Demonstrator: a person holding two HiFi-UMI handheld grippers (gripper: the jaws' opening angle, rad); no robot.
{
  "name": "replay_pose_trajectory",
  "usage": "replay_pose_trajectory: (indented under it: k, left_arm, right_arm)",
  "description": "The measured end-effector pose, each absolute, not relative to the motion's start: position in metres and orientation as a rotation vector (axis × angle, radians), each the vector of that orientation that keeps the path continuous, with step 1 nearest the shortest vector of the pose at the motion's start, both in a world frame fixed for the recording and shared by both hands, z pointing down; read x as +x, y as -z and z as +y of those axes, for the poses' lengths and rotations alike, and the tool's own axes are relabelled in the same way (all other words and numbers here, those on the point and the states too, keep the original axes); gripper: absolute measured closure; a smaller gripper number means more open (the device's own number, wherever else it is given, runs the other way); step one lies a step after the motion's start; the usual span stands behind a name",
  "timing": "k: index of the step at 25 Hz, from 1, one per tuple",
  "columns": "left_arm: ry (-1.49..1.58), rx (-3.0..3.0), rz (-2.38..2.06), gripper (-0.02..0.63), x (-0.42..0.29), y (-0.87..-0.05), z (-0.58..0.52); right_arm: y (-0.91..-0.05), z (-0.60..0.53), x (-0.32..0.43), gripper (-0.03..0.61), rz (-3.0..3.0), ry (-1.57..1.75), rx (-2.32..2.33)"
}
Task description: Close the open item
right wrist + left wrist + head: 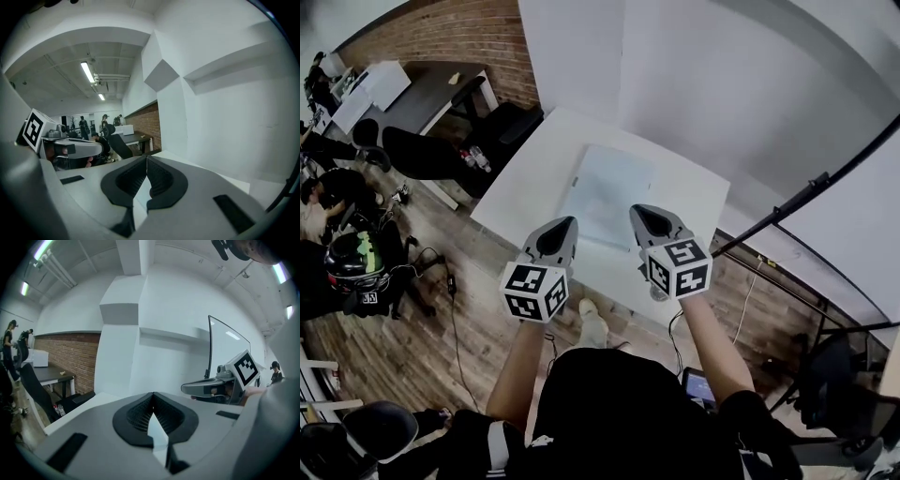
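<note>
where left gripper [569,224], right gripper [637,212] hang, flat item [609,187] lies beyond

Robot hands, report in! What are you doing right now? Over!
Left gripper shut, empty. Right gripper shut, empty. Both over the white table; pale flat item untouched. Nothing in the way.

We are in an open-plan office or studio. A brick wall [441,42] backs a dark desk [427,94] with black office chairs [427,155]. A cable [452,309] trails over the wood-plank floor [403,361]. Strip lights [87,71] hang overhead, and other people [83,123] stand about.
</note>
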State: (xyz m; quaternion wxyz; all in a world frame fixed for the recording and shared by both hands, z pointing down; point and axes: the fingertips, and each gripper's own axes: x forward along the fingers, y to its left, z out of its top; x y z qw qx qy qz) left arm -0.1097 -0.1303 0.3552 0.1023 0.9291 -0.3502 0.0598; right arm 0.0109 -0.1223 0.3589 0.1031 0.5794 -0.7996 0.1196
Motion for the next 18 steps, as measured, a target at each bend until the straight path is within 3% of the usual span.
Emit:
replay_pose_trajectory:
  k: [18]
  left_arm:
    - [-0.051, 2.866, -1.018, 0.6, -0.102, -0.297, -0.061]
  right_arm:
    - [-0.301, -0.053, 0.009, 0.54, -2.428, -0.214, 1.813]
